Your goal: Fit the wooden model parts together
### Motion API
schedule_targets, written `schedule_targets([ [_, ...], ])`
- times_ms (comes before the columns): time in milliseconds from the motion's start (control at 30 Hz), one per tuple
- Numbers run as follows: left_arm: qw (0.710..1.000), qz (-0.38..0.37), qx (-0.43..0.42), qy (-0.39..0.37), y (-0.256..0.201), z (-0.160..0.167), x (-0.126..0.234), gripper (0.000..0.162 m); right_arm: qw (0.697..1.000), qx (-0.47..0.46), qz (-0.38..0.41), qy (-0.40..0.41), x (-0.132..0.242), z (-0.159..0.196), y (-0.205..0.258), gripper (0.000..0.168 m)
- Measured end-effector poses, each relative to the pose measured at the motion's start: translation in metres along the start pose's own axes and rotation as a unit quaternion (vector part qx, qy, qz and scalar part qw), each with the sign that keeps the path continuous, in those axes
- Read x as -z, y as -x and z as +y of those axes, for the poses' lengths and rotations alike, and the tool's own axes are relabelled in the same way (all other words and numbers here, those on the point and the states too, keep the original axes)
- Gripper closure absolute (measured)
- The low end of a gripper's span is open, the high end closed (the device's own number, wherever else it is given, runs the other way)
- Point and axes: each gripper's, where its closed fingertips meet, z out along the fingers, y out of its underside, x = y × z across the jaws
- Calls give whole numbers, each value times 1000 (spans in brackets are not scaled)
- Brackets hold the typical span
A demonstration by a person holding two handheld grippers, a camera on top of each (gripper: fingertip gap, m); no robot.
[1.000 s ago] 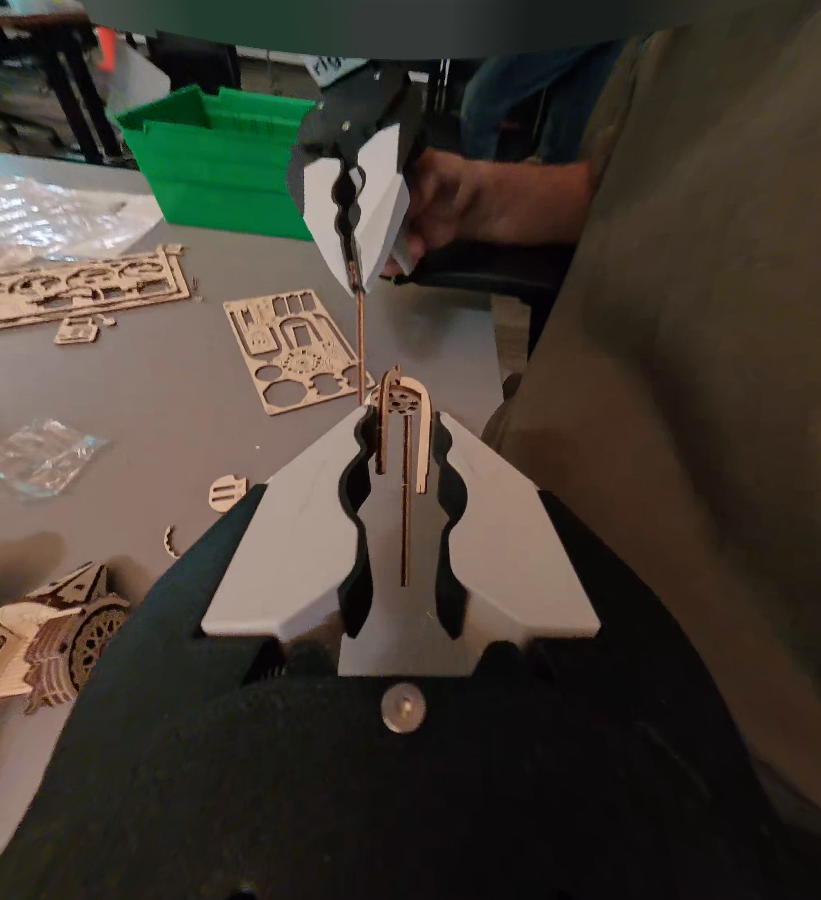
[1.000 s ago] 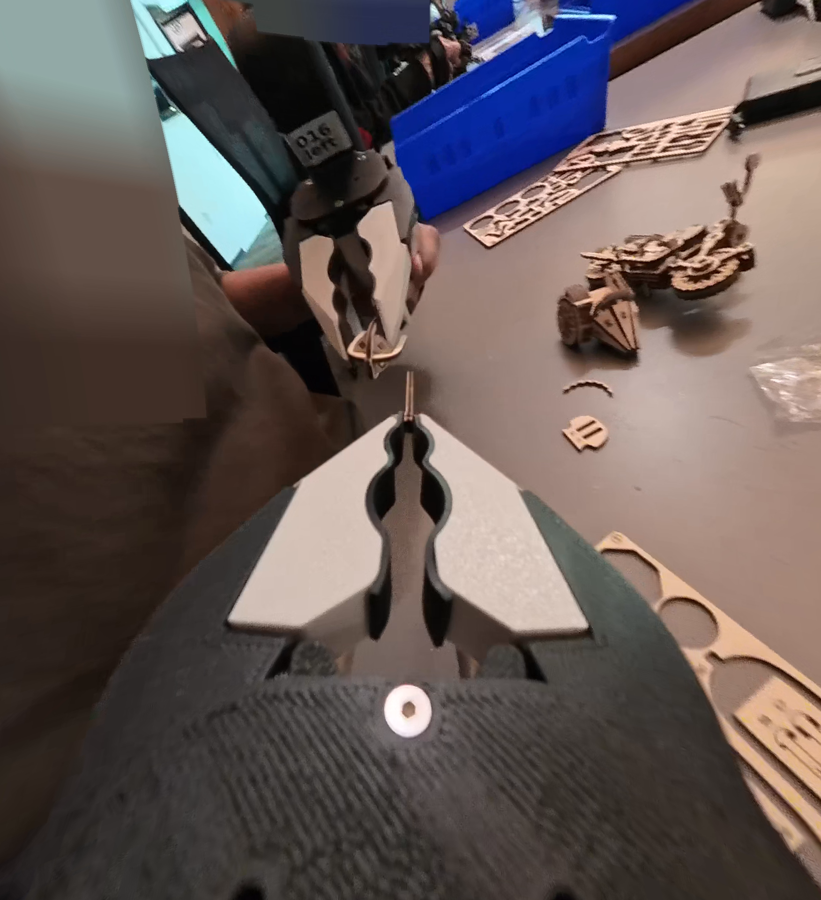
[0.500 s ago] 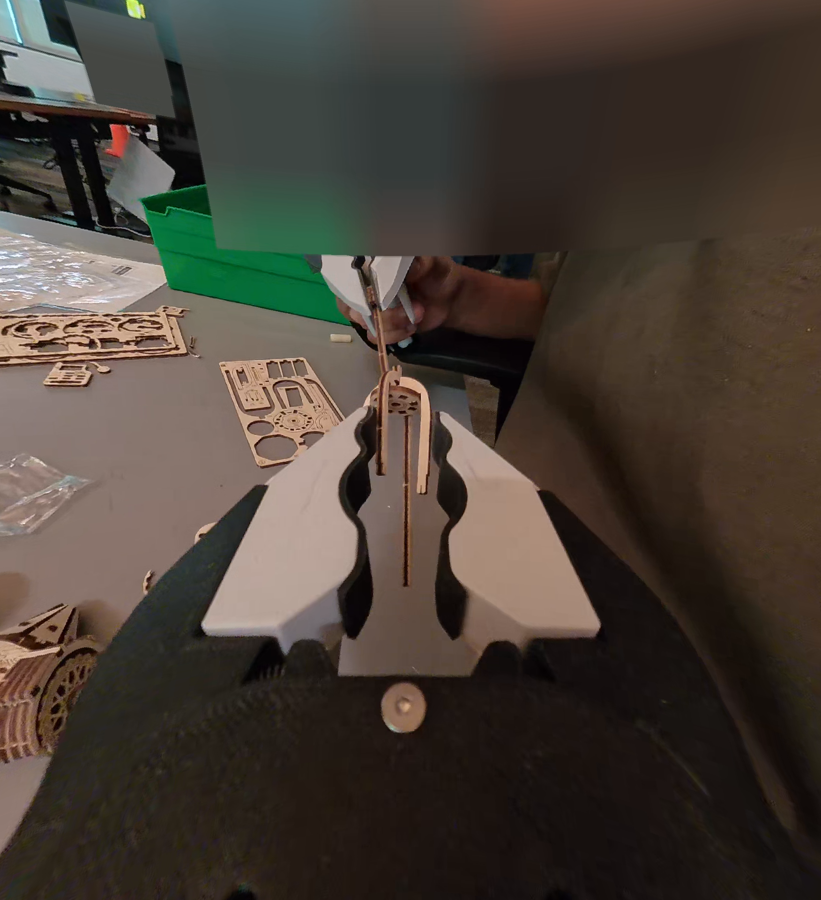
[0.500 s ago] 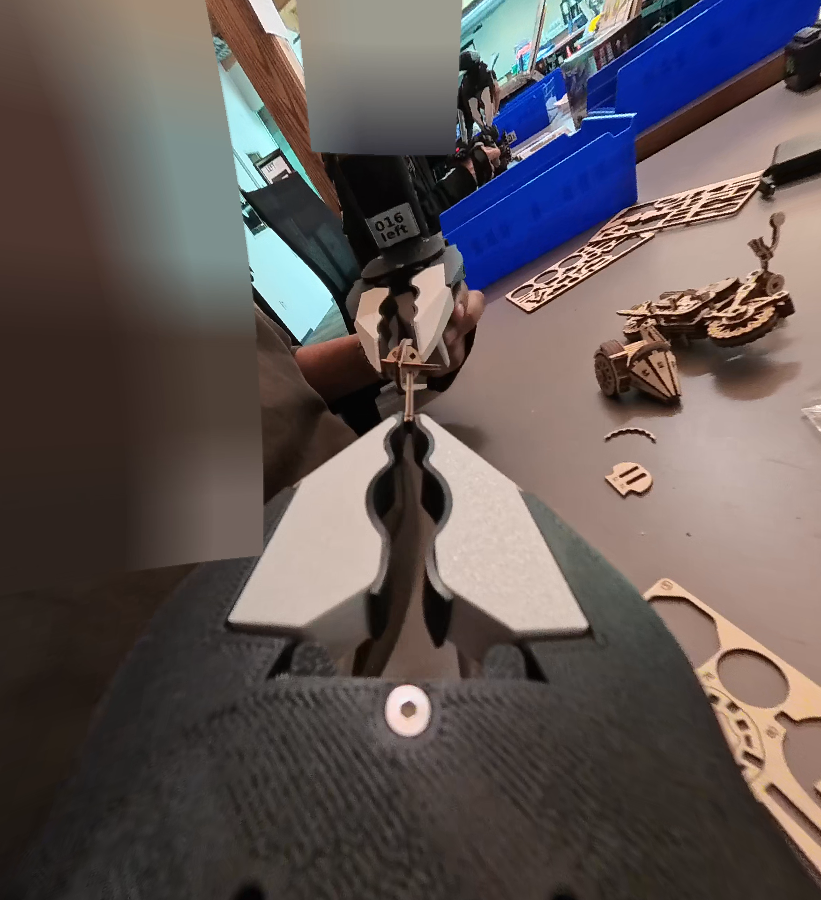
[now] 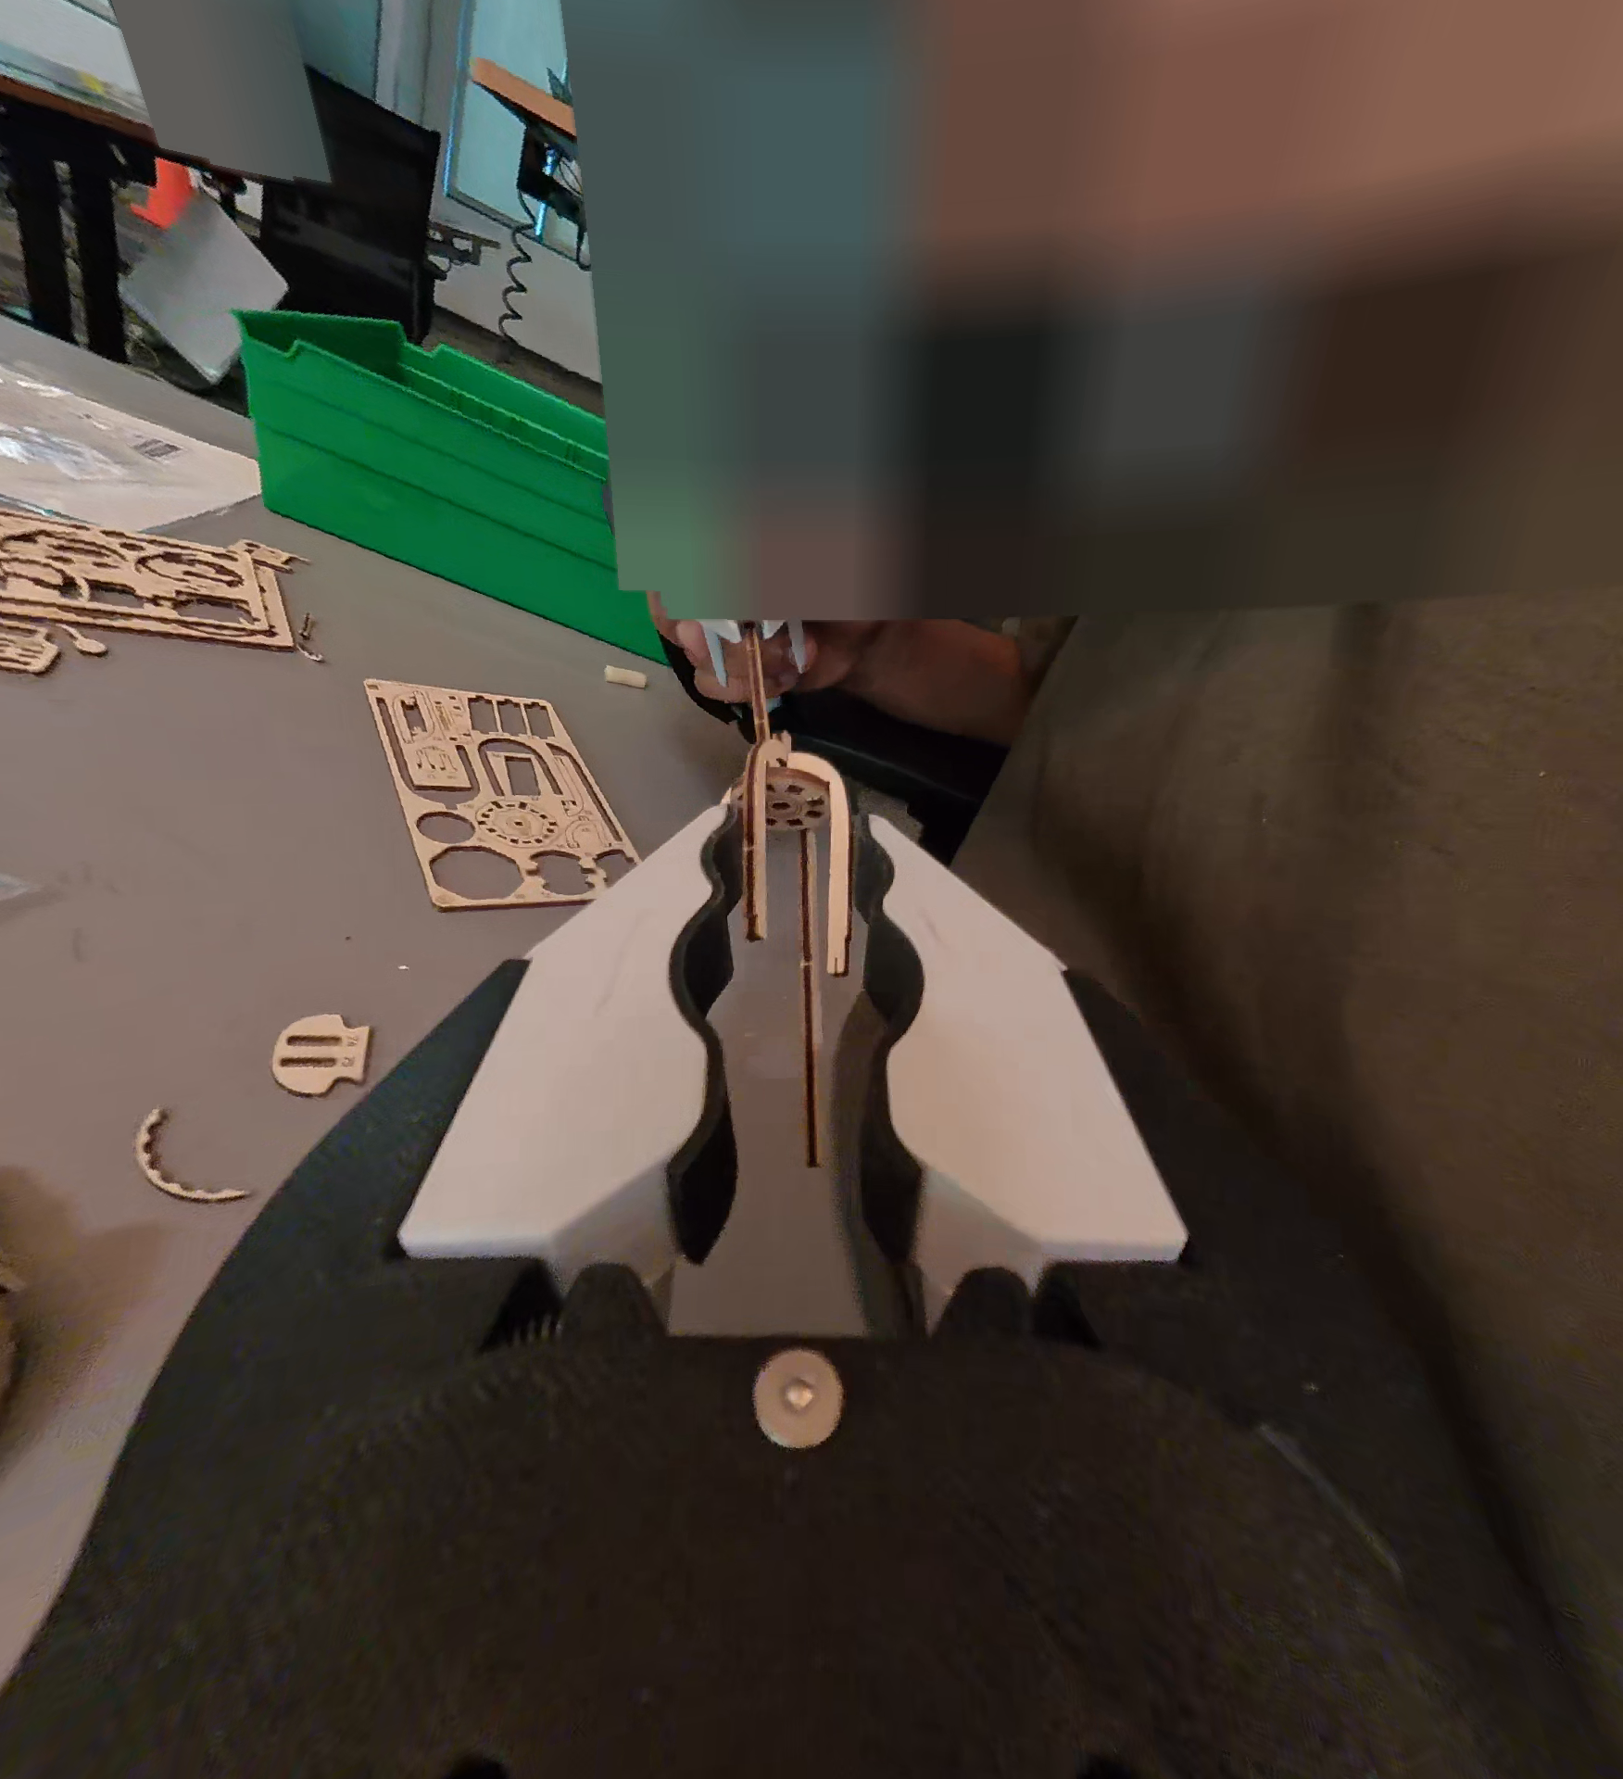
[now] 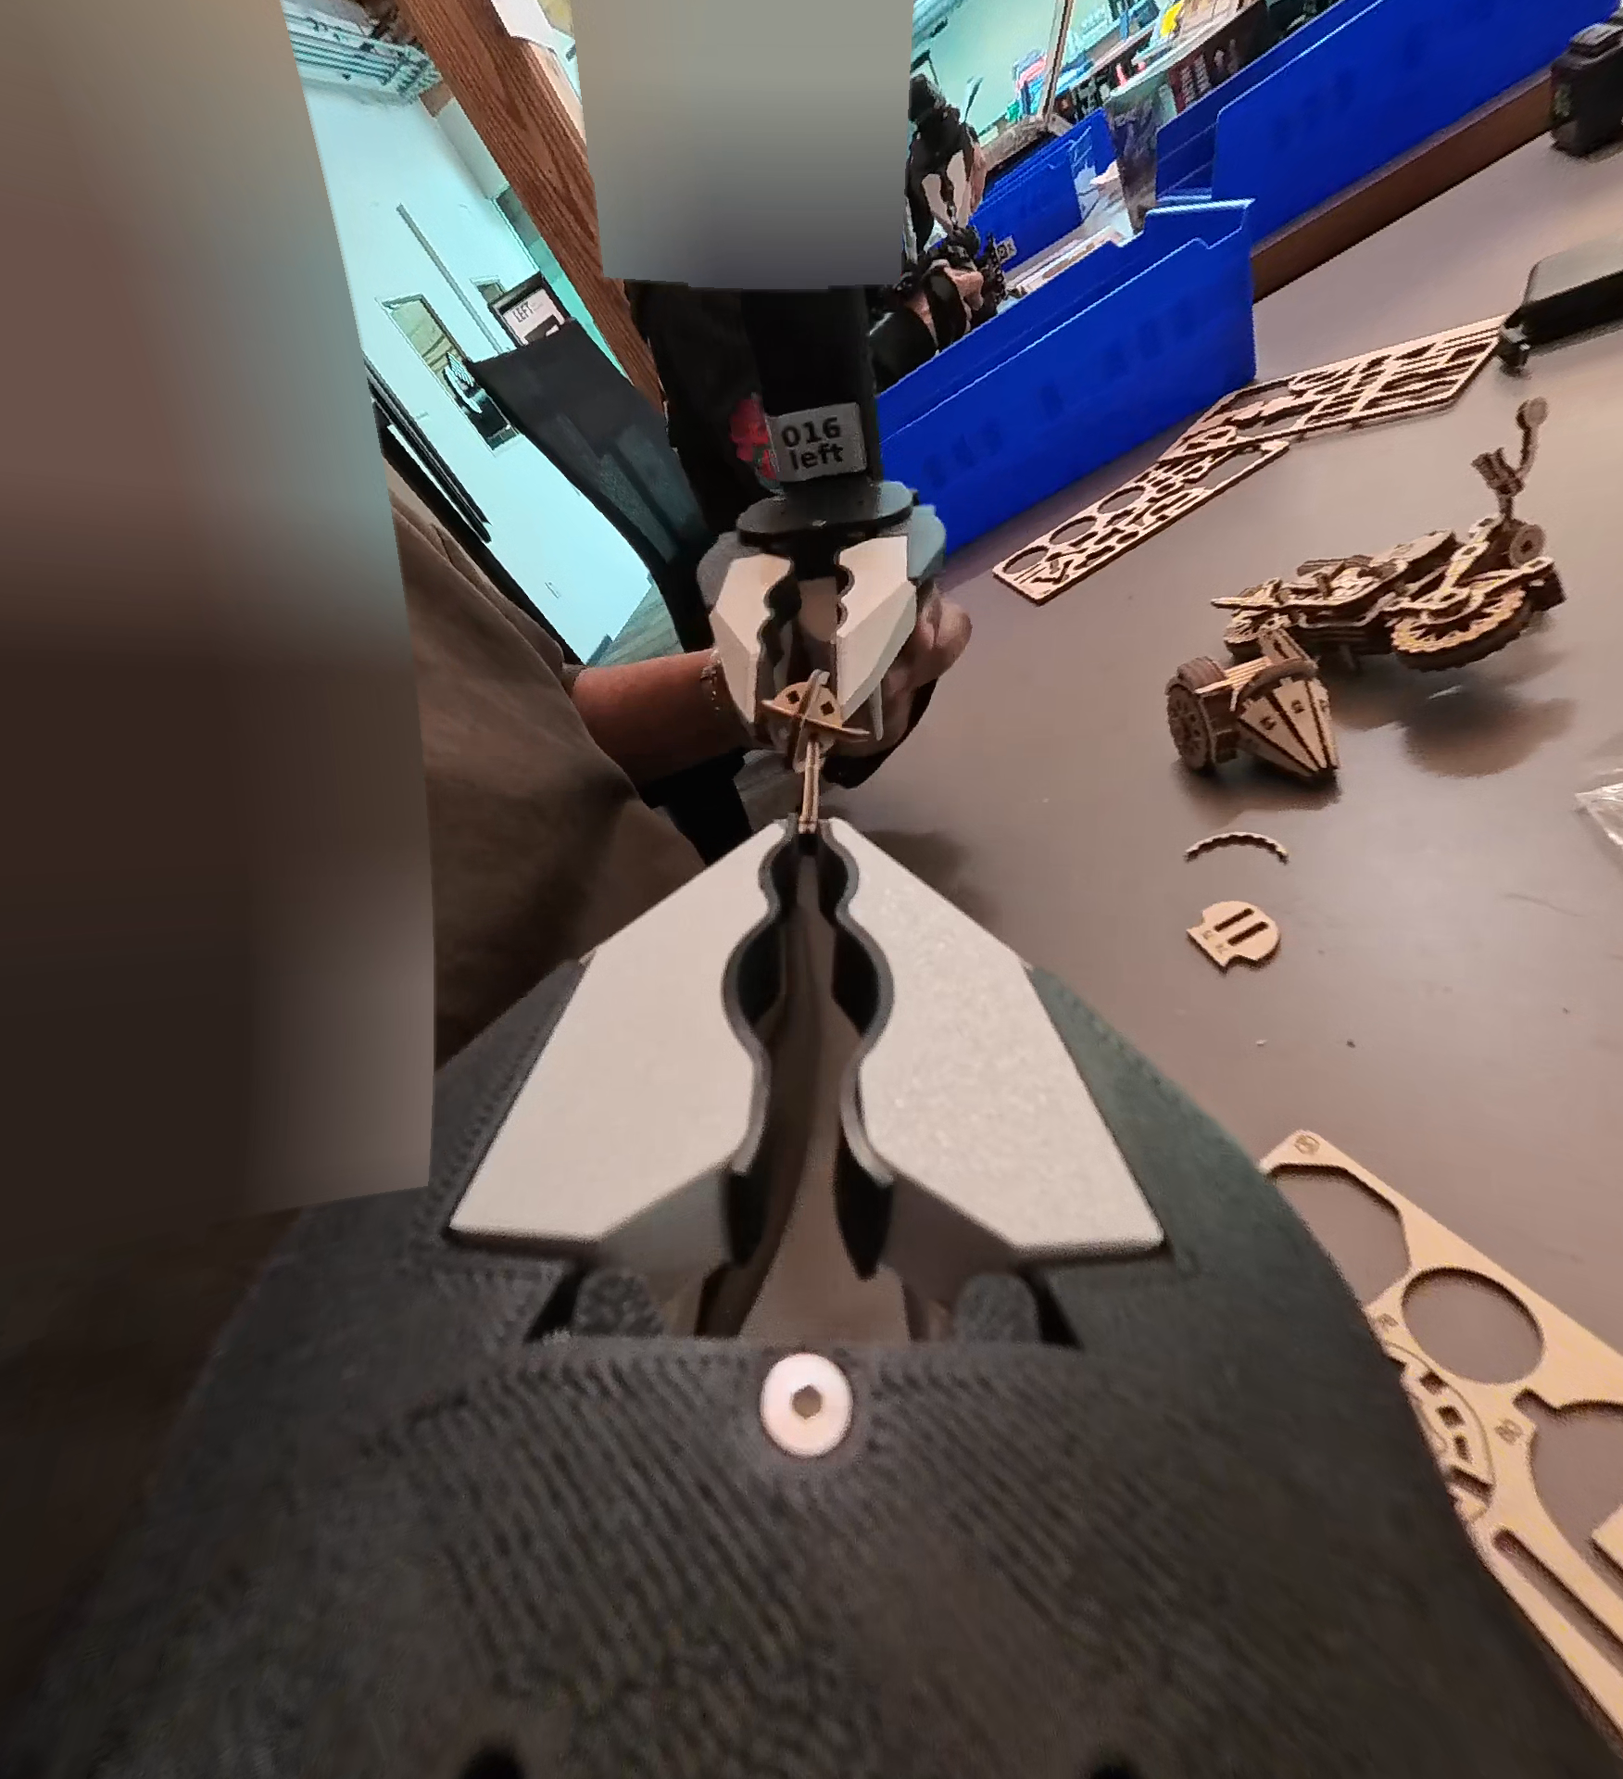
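My left gripper (image 5: 793, 820) is shut on a U-shaped wooden fork part (image 5: 793, 847) with a small spoked wheel in its bend; it holds the part upright above the table edge. My right gripper (image 6: 806, 830) is shut on a thin wooden stick (image 6: 809, 789) that points forward. The two grippers face each other. The stick's far end touches the top of the fork part (image 6: 803, 714). In the left wrist view the stick (image 5: 756, 693) comes down from the right gripper (image 5: 755, 643), which a blur patch mostly hides. The left gripper (image 6: 808, 674) shows beyond the stick.
On the grey table (image 5: 163, 866) lie punched wooden sheets (image 5: 500, 799) (image 6: 1221, 472), a part-built wooden motorcycle (image 6: 1395, 597), a wheel sub-assembly (image 6: 1260, 712), and small loose pieces (image 5: 322, 1054) (image 5: 177, 1165). A green bin (image 5: 423, 462) and a blue bin (image 6: 1077, 404) stand behind. The person's torso (image 5: 1366, 1059) is close. About 8 cm separates my left fingertips from my right. Between my left fingertips and the wheel sub-assembly (image 6: 1260, 712) there is roughly 15 cm.
The two grippers have come together and risen. The stick, apart from the fork part a second ago, now touches its top. Both grips are unchanged.
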Motion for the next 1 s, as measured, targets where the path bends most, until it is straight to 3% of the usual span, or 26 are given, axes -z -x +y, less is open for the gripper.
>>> schedule_targets([
  [367,983,54,170,-38,11,1,-5,141,1000,-26,9,11,5,5,-10,167],
  [1000,945,170,258,-110,3,-10,2,142,997,-78,-21,10,2,4,-6,168],
])
